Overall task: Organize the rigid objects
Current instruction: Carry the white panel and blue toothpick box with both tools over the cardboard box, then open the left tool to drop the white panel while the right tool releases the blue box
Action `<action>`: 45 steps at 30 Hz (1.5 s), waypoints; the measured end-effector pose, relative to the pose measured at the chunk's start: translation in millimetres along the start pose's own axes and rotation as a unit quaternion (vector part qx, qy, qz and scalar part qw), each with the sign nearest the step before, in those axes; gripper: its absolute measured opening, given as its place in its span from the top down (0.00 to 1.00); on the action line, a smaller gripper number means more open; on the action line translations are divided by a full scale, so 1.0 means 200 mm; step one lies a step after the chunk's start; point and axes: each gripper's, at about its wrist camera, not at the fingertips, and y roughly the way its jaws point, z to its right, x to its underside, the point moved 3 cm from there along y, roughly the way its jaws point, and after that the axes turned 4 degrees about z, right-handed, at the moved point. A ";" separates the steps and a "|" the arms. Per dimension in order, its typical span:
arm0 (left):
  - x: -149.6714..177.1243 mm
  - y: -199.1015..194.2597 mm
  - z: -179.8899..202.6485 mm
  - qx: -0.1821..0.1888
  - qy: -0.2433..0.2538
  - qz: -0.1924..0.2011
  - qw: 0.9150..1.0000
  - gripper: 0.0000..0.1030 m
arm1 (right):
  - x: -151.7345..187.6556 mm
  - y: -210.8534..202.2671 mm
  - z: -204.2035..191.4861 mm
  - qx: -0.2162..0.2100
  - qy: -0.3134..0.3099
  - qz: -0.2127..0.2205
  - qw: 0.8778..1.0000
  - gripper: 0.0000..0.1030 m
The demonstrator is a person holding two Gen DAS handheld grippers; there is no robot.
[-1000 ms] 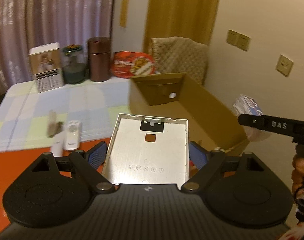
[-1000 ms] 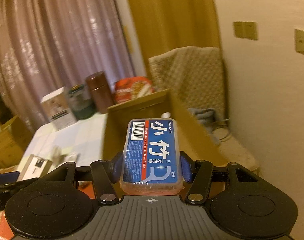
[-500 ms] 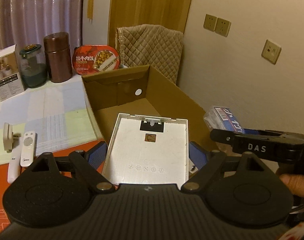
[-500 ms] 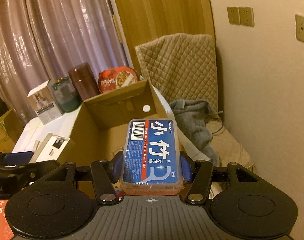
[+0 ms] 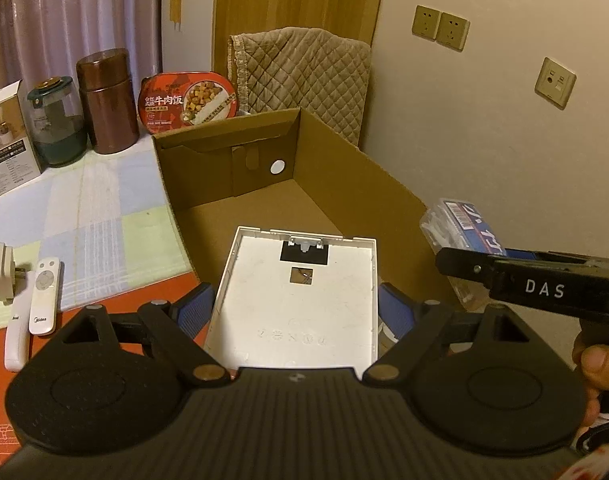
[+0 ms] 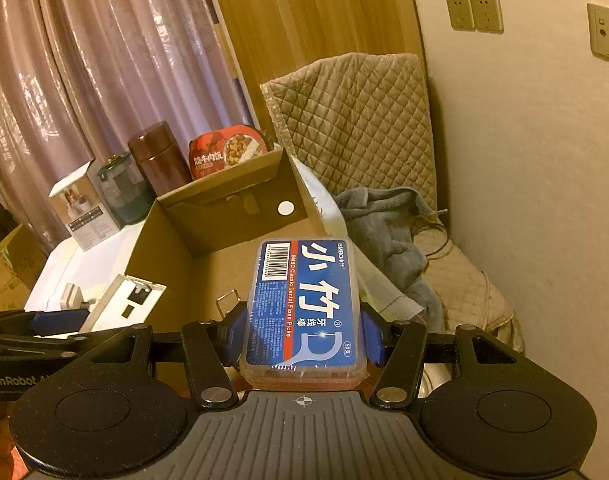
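The left hand-held gripper (image 5: 294, 308) is clamped on a white tray (image 5: 300, 296), held over the near end of the cardboard box (image 5: 360, 196). At three o'clock, the right hand-held gripper (image 6: 304, 330) grips a floss box (image 6: 304, 304) above the box's right wall.

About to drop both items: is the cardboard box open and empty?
Open: the cardboard box has no lid over it. Visible floor is bare except for a binder clip; the near part is hidden by the held items.

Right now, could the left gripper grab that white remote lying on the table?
Probably not yet: the left gripper is shut on the white panel, so it must drop that first. The white remote itself lies uncovered.
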 end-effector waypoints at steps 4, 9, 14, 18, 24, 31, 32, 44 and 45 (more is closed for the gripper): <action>0.00 0.01 0.01 0.001 0.008 0.000 1.000 0.17 | 0.00 0.00 0.00 0.000 0.001 0.000 1.000 0.48; -0.01 0.01 0.00 0.005 -0.001 0.000 1.000 0.18 | 0.00 0.00 -0.01 -0.001 0.004 -0.001 1.000 0.48; -0.03 -0.06 -0.06 -0.015 -0.016 0.019 1.000 0.18 | 0.01 -0.01 -0.02 -0.005 0.003 -0.003 1.000 0.48; -0.04 -0.13 -0.14 -0.028 -0.039 0.030 0.998 0.18 | 0.01 0.00 -0.03 -0.008 0.002 -0.004 1.000 0.48; -0.01 -0.21 -0.24 -0.050 -0.061 0.038 0.996 0.18 | 0.01 0.01 -0.06 -0.012 -0.007 -0.005 1.000 0.48; 0.04 -0.25 -0.28 -0.058 -0.070 0.038 0.995 0.18 | 0.01 0.03 -0.09 -0.014 -0.025 -0.011 1.000 0.48; 0.05 -0.26 -0.28 -0.059 -0.070 0.038 0.995 0.18 | 0.01 0.04 -0.10 -0.014 -0.028 -0.012 0.999 0.48; 0.12 -0.27 -0.32 -0.059 -0.086 0.028 0.994 0.18 | 0.02 0.10 -0.16 -0.005 -0.075 -0.022 0.997 0.48; 0.13 -0.27 -0.33 -0.060 -0.087 0.028 0.994 0.18 | 0.02 0.10 -0.16 -0.004 -0.075 -0.021 0.997 0.47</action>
